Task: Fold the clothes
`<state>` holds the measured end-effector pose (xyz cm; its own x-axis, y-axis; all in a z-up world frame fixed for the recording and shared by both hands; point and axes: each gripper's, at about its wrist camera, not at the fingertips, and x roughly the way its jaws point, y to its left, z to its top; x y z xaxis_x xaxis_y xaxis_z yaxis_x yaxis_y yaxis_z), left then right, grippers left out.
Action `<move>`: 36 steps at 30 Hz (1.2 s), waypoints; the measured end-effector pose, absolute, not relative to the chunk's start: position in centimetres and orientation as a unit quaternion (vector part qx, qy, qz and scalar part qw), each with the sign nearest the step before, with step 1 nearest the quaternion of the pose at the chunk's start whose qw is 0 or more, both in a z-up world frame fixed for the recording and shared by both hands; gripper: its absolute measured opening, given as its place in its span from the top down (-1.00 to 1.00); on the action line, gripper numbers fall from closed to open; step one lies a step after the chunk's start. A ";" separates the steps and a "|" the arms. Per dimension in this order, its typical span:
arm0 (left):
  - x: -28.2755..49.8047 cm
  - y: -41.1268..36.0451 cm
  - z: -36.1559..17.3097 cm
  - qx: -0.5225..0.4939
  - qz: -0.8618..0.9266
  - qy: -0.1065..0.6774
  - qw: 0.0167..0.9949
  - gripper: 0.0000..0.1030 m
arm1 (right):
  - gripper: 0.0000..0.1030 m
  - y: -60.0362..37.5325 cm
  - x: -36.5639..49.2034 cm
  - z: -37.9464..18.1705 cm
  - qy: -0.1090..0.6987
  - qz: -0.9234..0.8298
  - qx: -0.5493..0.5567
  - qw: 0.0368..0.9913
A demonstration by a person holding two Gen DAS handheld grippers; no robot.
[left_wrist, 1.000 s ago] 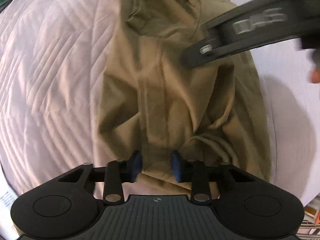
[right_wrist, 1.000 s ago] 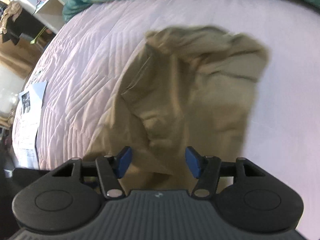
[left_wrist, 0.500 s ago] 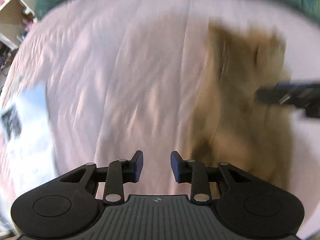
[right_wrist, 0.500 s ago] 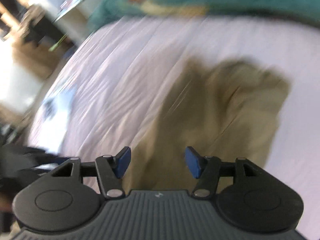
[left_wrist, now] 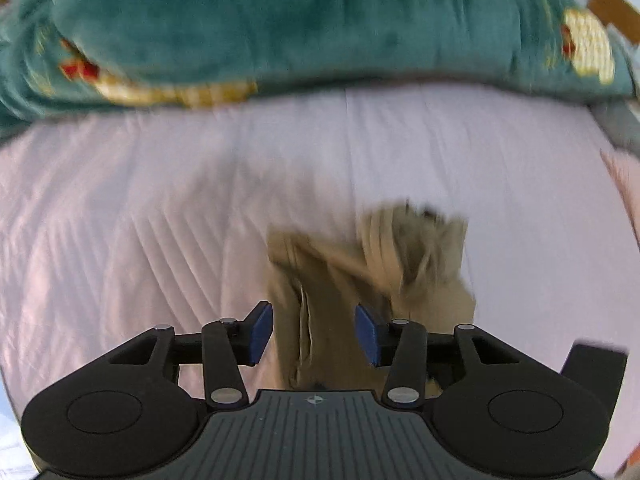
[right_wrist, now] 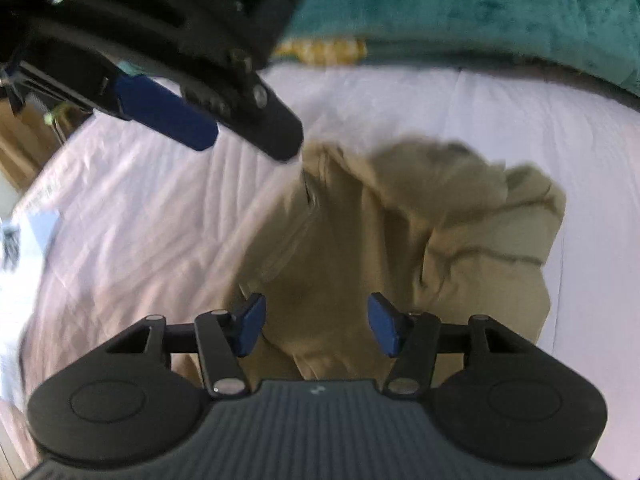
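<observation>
1. The khaki garment (right_wrist: 400, 248) lies crumpled on the pale quilted bed cover (left_wrist: 140, 208), toward the right of the bed's middle; its far edge is bunched into folds.
2. The left gripper (left_wrist: 314, 334) hangs above the near part of the garment. Its blue fingers (left_wrist: 260, 332) have just been opening and now stand moderately wide. Cloth shows in the gap beneath them, but neither finger presses on it.
3. The right gripper (right_wrist: 316, 330) is held over the near end of the garment. Its blue fingers (right_wrist: 250, 328) have just been closing slightly and stand moderately wide, with cloth visible between them and no grip on it.
4. In the right wrist view, the left gripper appears at upper left, above the bed cover and just beside the garment's far left corner.
5. A teal blanket (left_wrist: 280, 20) with a yellow and red pattern lies along the far edge of the bed.
6. Both views are blurred.
</observation>
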<state>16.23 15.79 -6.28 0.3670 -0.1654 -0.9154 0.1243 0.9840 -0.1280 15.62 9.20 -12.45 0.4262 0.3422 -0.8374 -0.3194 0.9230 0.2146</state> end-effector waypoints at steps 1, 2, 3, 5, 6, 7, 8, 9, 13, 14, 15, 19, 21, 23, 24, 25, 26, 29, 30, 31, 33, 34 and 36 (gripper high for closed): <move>16.1 15.8 -7.3 -0.015 -0.087 0.566 0.820 0.07 | -0.05 9.2 15.6 -12.9 0.504 0.194 0.008 0.842; 15.9 15.8 -8.3 -0.010 -0.085 0.576 0.813 0.07 | 0.00 9.0 15.6 -13.2 0.507 0.192 0.007 0.840; 15.7 16.1 -9.0 -0.010 -0.086 0.581 0.810 0.07 | 0.02 8.6 15.5 -13.0 0.506 0.191 0.014 0.841; 15.3 16.5 -9.9 -0.017 -0.088 0.587 0.804 0.07 | 0.03 7.8 15.3 -12.5 0.501 0.189 0.031 0.844; 15.0 16.6 -9.8 -0.023 -0.092 0.584 0.807 0.08 | 0.03 7.3 15.2 -12.1 0.495 0.189 0.040 0.847; 14.7 16.6 -9.8 -0.030 -0.096 0.579 0.809 0.07 | 0.03 6.9 15.2 -11.8 0.492 0.189 0.036 0.849; 14.4 16.7 -9.8 -0.036 -0.100 0.575 0.811 0.07 | 0.02 6.8 15.3 -11.8 0.491 0.188 0.020 0.851; 14.2 16.7 -9.8 -0.048 -0.104 0.571 0.813 0.07 | 0.02 6.8 15.4 -11.8 0.493 0.188 0.004 0.850; 14.3 16.2 -10.7 -0.080 -0.124 0.560 0.816 0.07 | 0.02 6.6 16.1 -12.6 0.523 0.204 -0.021 0.827; 14.4 15.9 -11.2 -0.069 -0.121 0.561 0.816 0.07 | 0.02 6.4 15.8 -12.4 0.519 0.205 -0.018 0.829; 14.6 15.5 -11.8 -0.057 -0.118 0.562 0.817 0.08 | 0.02 6.3 15.4 -12.2 0.515 0.207 -0.013 0.832; 14.2 15.5 -12.3 -0.039 -0.093 0.563 0.820 0.08 | 0.01 6.8 13.9 -11.5 0.496 0.204 -0.010 0.844; 14.2 15.8 -12.6 -0.045 -0.092 0.563 0.820 0.08 | 0.01 7.4 13.4 -11.3 0.481 0.207 -0.012 0.852; 14.4 15.9 -13.1 -0.041 -0.101 0.572 0.813 0.08 | 0.01 8.0 13.4 -11.4 0.471 0.212 -0.018 0.856; 14.6 15.9 -13.4 -0.036 -0.105 0.575 0.810 0.08 | 0.01 8.4 13.5 -11.7 0.472 0.213 -0.026 0.855; 14.8 15.9 -13.8 -0.031 -0.109 0.579 0.808 0.08 | 0.02 8.6 13.7 -12.0 0.477 0.211 -0.031 0.853; 14.9 15.8 -14.0 -0.029 -0.114 0.579 0.807 0.08 | 0.03 8.8 13.9 -12.4 0.482 0.208 -0.035 0.850; 15.2 15.7 -14.4 -0.026 -0.116 0.580 0.806 0.08 | 0.19 8.2 14.7 -13.4 0.503 0.189 -0.011 0.843; 15.2 15.8 -14.5 -0.030 -0.115 0.579 0.807 0.08 | 0.23 8.1 14.8 -13.4 0.505 0.186 -0.005 0.843; 15.2 15.8 -14.7 -0.031 -0.114 0.579 0.807 0.08 | 0.34 7.9 14.9 -13.4 0.507 0.186 0.000 0.842; 15.4 15.7 -15.1 -0.032 -0.114 0.581 0.805 0.08 | 0.52 7.8 15.0 -13.5 0.508 0.187 0.003 0.841; 15.6 15.6 -15.3 -0.033 -0.115 0.582 0.804 0.17 | 0.64 7.7 14.9 -13.5 0.507 0.187 0.004 0.842; 15.8 15.5 -15.1 -0.041 -0.120 0.577 0.807 0.27 | 0.81 7.4 15.1 -13.4 0.505 0.183 0.013 0.843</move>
